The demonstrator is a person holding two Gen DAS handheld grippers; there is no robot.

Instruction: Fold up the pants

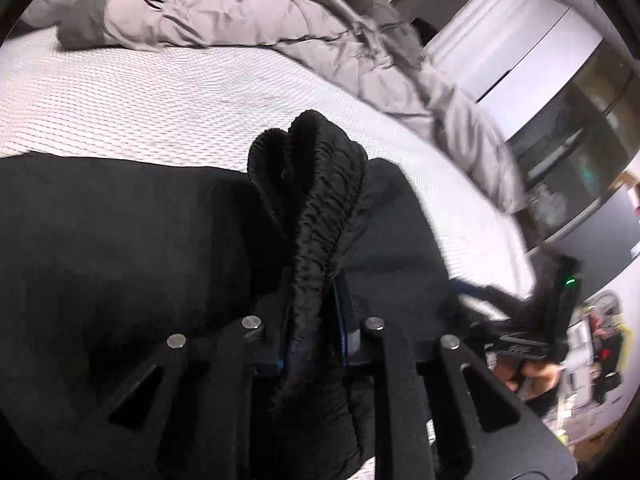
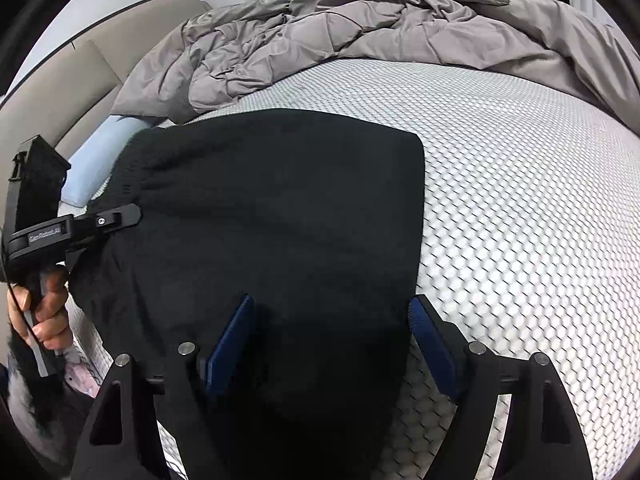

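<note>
We see our left gripper (image 1: 316, 312) clamped on the gathered waistband of the black pants (image 2: 280, 208) lying on the mattress (image 2: 520, 220); our right gripper (image 2: 332, 340) hovers wide above them

My left camera looks close along my fingers (image 1: 280, 320) across the bed (image 1: 160, 96); my right camera hangs low over it. Both views share the pants (image 2: 280, 208) and duvet (image 2: 320, 28).
</note>
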